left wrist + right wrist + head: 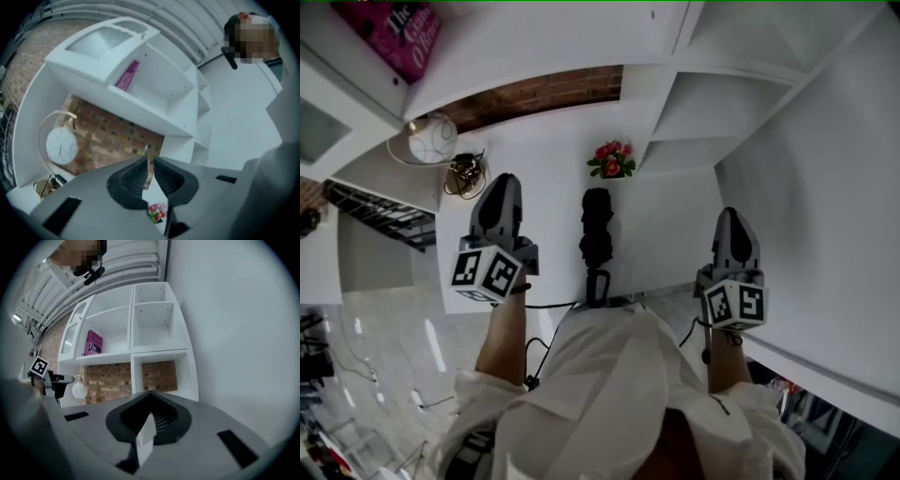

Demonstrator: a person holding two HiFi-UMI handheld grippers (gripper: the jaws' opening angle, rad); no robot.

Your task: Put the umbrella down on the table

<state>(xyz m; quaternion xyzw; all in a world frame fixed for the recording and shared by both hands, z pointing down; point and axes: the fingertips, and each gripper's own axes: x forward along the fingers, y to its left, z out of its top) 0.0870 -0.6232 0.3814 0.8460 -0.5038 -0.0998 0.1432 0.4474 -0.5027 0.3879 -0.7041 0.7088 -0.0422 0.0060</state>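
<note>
The black folded umbrella (596, 234) lies lengthwise on the white table (544, 187), its handle end towards me. Neither gripper touches it. My left gripper (503, 180) is held up to the umbrella's left. In the left gripper view its pads meet at the tips with nothing between them (149, 159). My right gripper (730, 216) is raised well to the umbrella's right. Its jaws are also together and empty in its own view (149, 393). Neither gripper view shows the umbrella.
A small pot of red flowers (612, 159) stands behind the umbrella. A white globe lamp (432, 139) and a tangle of small items (465, 173) sit at the table's far left. White shelving (150, 319) with a pink book (93, 343) rises behind, over a brick wall (159, 376).
</note>
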